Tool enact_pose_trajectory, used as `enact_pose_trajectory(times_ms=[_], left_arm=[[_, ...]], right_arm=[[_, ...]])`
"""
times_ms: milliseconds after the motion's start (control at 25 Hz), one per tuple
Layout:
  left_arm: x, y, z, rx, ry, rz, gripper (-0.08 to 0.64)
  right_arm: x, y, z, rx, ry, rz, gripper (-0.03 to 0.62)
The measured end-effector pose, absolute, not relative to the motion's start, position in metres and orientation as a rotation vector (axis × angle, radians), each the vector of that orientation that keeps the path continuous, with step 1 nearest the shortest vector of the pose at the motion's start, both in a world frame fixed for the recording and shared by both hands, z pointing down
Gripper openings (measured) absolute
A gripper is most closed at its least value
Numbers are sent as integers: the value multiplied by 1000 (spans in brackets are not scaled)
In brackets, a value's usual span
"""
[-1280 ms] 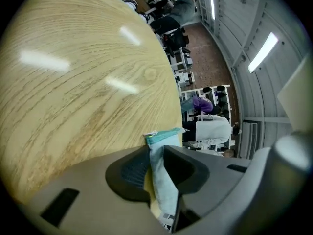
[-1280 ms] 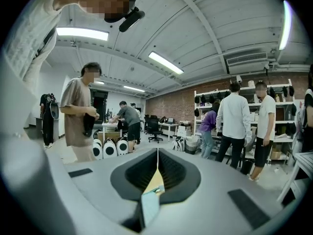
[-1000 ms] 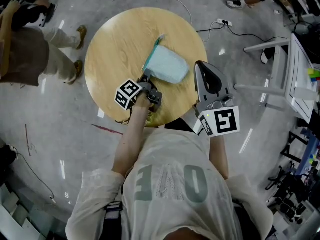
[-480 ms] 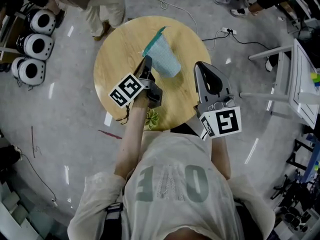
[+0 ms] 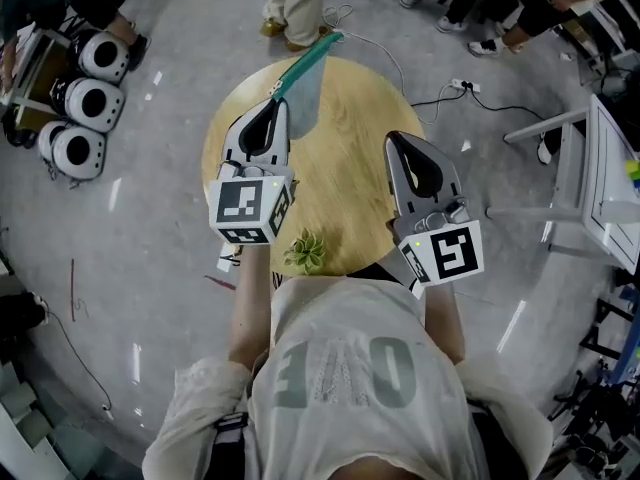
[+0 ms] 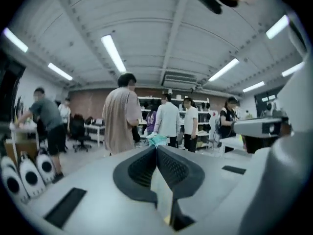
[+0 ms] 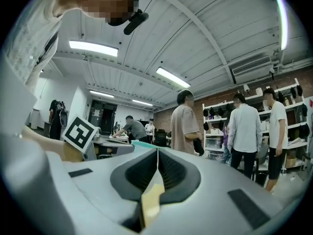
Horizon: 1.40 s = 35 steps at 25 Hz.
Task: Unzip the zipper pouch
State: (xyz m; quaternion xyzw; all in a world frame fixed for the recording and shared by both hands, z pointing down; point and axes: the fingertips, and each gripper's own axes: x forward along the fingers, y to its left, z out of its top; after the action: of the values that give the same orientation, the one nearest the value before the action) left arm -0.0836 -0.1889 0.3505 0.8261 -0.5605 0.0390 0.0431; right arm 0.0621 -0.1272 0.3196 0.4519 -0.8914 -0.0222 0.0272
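Note:
A teal zipper pouch [image 5: 306,80] hangs off the round wooden table [image 5: 345,193], held up at its near end by my left gripper [image 5: 277,102], which is shut on it. In the left gripper view the jaws [image 6: 156,147] are pressed together and a scrap of teal pouch [image 6: 157,140] shows just past their tips. My right gripper [image 5: 403,146] hovers over the table's right side, shut with nothing in it. In the right gripper view the closed jaws [image 7: 157,150] point level into the room.
A small green sprig [image 5: 305,251] lies at the table's near edge. White round units [image 5: 85,98] stand on the floor at the left, a cable and plug strip [image 5: 455,86] at the back right, a white frame [image 5: 600,168] at the right. People [image 6: 121,114] stand beyond the table.
My left gripper has risen from the table and carried the pouch up and away with it. The right gripper has stayed almost where it was.

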Motion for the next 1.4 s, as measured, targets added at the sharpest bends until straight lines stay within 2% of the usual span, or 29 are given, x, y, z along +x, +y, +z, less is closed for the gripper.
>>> enact_pose_trajectory(times_ms=[240,480,680,880,920,1000,1320,1400], left_arm=[[-76,-161,290,2858,-1997,590,31],[-70,-140,270,2898,-2192,867,31],[-61,-135,268,2923,-2181,910,31],[-54,-133,269,2970,-2139,948,31],[-52,-132,270,2983,-2128,958,31],[-46,-132,273,3004,-2105,971,31],[-31,-130,276,3058,-2055,1001,31],[-33,-130,276,3062,-2057,999,31]], right_arm=[[45,-125,305,1349,-2814,-93,31],[28,-120,300,1321,-2845,-81,31],[24,-119,294,1314,-2855,-98,31],[10,-118,249,1278,-2980,-171,38],[5,-118,239,1246,-3011,-193,54],[-7,-119,226,1158,-3047,-236,130],[-39,-125,232,966,-2999,-304,126],[-41,-128,231,990,-2999,-290,102]])
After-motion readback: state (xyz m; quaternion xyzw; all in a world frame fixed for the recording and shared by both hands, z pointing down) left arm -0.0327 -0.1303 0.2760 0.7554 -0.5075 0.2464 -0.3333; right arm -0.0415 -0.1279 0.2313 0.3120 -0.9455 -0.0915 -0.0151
